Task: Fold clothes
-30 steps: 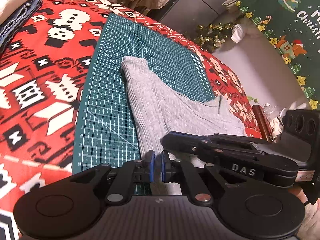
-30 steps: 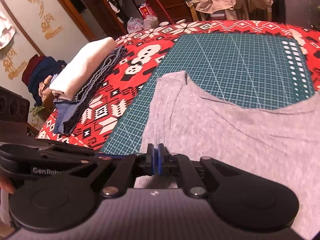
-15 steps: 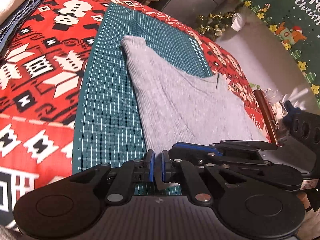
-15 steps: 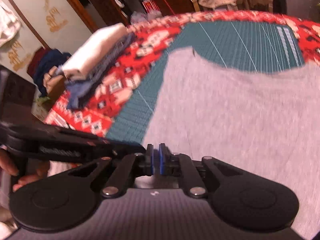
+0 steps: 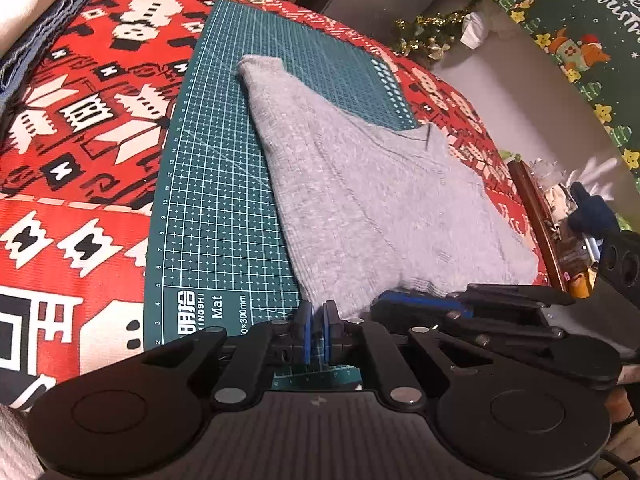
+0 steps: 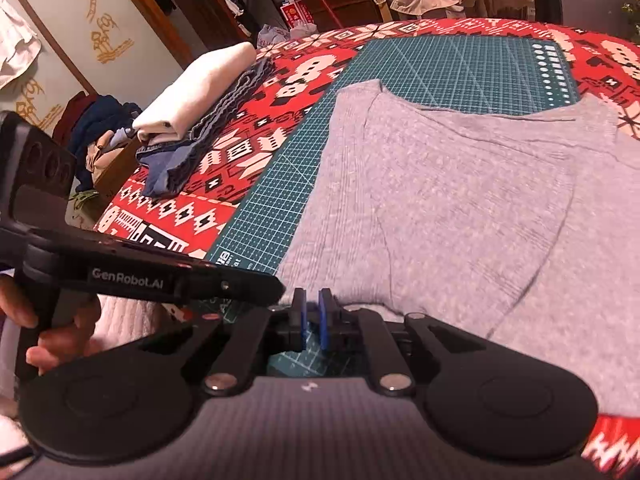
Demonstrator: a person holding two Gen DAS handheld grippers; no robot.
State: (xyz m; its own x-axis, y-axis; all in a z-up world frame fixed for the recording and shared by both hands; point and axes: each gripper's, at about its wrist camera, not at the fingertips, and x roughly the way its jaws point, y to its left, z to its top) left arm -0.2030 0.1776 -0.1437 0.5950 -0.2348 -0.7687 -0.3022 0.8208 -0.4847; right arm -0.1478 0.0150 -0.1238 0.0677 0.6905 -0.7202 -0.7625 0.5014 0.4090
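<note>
Both claws grip the near hem of the grey garment (image 5: 360, 184), which lies flat on the green cutting mat (image 5: 208, 208) on the bench (image 5: 80, 128). Your left claw (image 5: 316, 328) is pinched nearly shut on the hem's corner at 6 o'clock in its view. Your right claw (image 6: 311, 320) shows a narrow gap between its blue pads, with the hem fabric bunched at the tips; judge it as holding the cloth.

The garment's far strap end (image 5: 260, 66) points to 11 o'clock on the mat. A stack of folded clothes (image 6: 204, 92) sits at 10 o'clock in the right view, well apart.

To fold cleanly, carry both claws together toward 12 o'clock. Hold them level with each other so the hem stays taut and straight. Lay the hem on the far edge, aligning the side edges, before you release. Avoid dragging the mat.
</note>
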